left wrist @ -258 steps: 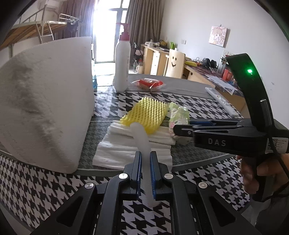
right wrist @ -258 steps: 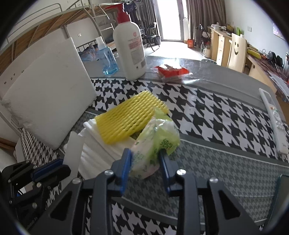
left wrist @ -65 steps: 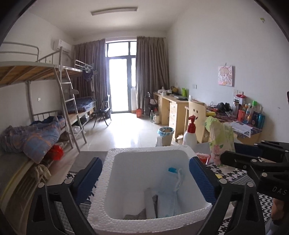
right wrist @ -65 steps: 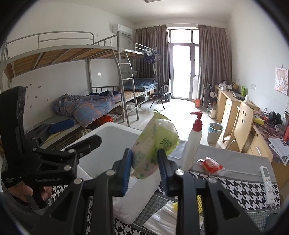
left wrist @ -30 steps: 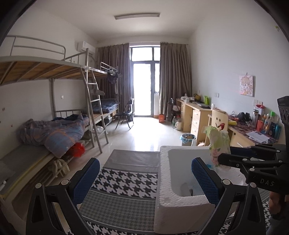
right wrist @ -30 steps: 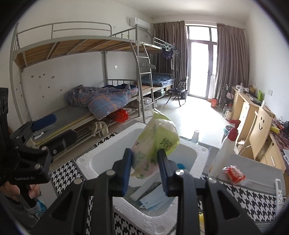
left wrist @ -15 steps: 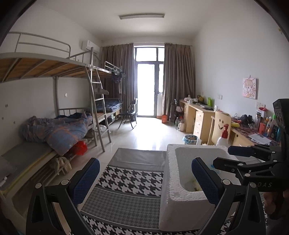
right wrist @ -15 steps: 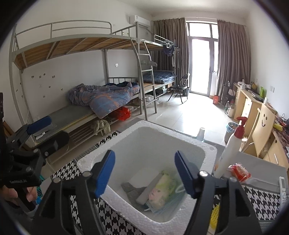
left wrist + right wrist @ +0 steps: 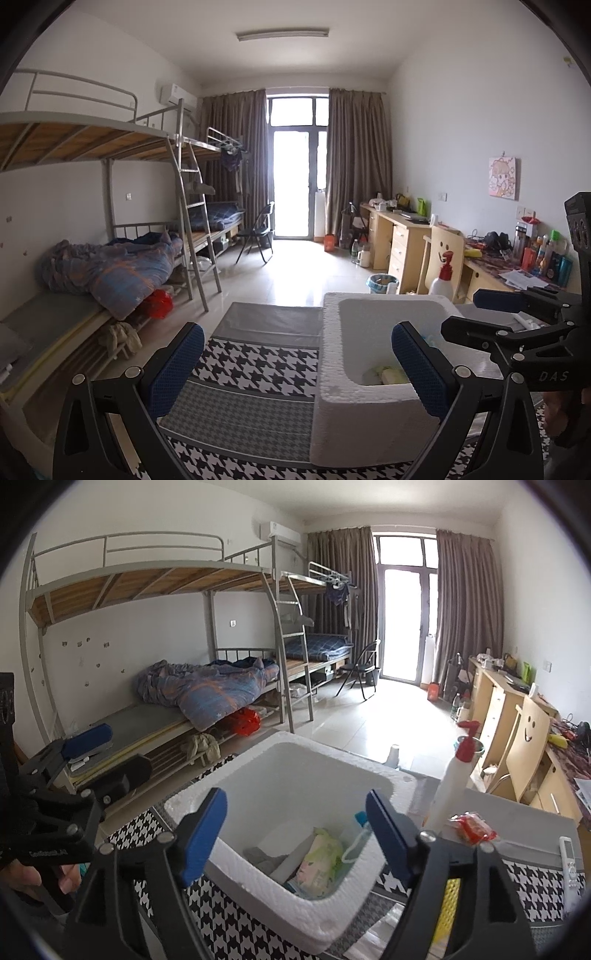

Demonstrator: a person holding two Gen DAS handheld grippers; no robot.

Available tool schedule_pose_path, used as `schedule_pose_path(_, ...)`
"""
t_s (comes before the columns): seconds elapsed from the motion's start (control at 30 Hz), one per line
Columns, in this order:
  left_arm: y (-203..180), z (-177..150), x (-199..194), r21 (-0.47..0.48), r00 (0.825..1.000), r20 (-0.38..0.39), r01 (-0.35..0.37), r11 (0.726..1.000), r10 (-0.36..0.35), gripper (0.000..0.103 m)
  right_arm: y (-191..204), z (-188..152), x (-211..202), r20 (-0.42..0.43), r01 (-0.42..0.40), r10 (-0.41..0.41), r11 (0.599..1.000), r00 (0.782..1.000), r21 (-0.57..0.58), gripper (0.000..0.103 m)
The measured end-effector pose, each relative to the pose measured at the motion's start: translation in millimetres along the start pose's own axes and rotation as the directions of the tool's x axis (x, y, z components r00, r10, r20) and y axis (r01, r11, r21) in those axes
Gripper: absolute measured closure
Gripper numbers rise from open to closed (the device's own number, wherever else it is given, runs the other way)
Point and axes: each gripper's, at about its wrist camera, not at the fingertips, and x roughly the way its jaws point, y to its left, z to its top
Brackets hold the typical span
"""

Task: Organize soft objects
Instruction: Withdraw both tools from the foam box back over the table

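A white foam box (image 9: 332, 755) stands on the houndstooth cloth. Inside it lie a green tissue pack (image 9: 321, 856), a blue face mask (image 9: 356, 836) and a white foam strip. My right gripper (image 9: 295, 805) hovers over the box, its jaws opening, with nothing between them. My left gripper (image 9: 297, 343) is open and empty, to the left of the box (image 9: 354, 417). In the left wrist view the pack (image 9: 388, 373) shows on the box floor, and the right gripper (image 9: 474, 314) reaches in from the right.
A pump bottle (image 9: 454, 790), a red packet (image 9: 472, 829) and a remote (image 9: 569, 864) lie right of the box. A yellow foam net (image 9: 448, 904) lies near the right finger. A person's hand (image 9: 22, 878) holds the left gripper.
The right jaws have spread apart and the green tissue pack has dropped from them into the foam box. The left gripper stays open and has barely shifted.
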Motion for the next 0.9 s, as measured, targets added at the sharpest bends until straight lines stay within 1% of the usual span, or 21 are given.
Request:
schedule_pose_path(0.17,-10.5,3.8,-6.2,0.002,0.999,0.006,0.031,1.000,-0.031,0.001,-5.6,-0.8,-9.8,0.012,0.023,-0.024,1.000,1.000,0.017,0.020)
schedule_pose_path(0.23,-14.0,5.1,-10.5,0.008,0.999,0.014,0.037,0.999,-0.037,0.001,-8.5,-1.2,-15.0,0.016,0.033,-0.034,0.999,0.999,0.026,0.018)
schedule_pose_path(0.3,-17.5,5.7,-14.0,0.014,0.999,0.017,0.043,0.999,-0.043,0.001,-9.5,-1.2,-20.9,0.029,0.051,-0.052,0.998,0.998,0.031,0.013)
schedule_pose_path(0.37,-21.2,6.6,-17.7,0.016,0.999,0.020,0.049,0.999,-0.049,0.001,-10.9,-1.9,-26.2,0.038,0.059,-0.061,0.997,0.997,0.039,0.010)
schedule_pose_path(0.47,-26.0,8.0,-22.5,0.018,0.998,0.022,0.060,0.998,-0.060,0.001,-13.7,-3.3,-35.3,0.053,0.087,-0.090,0.995,0.995,0.047,0.009)
schedule_pose_path(0.6,-37.7,11.7,-30.3,0.022,0.996,0.032,0.083,0.996,-0.083,0.001,-21.0,-6.8,-52.6,0.078,0.112,-0.117,0.991,0.990,0.068,0.002)
schedule_pose_path(0.9,-58.4,13.7,-45.2,0.034,0.989,0.044,0.142,0.989,-0.143,0.001,-29.2,-14.0,-76.4,0.101,0.158,-0.166,0.984,0.981,0.079,0.001)
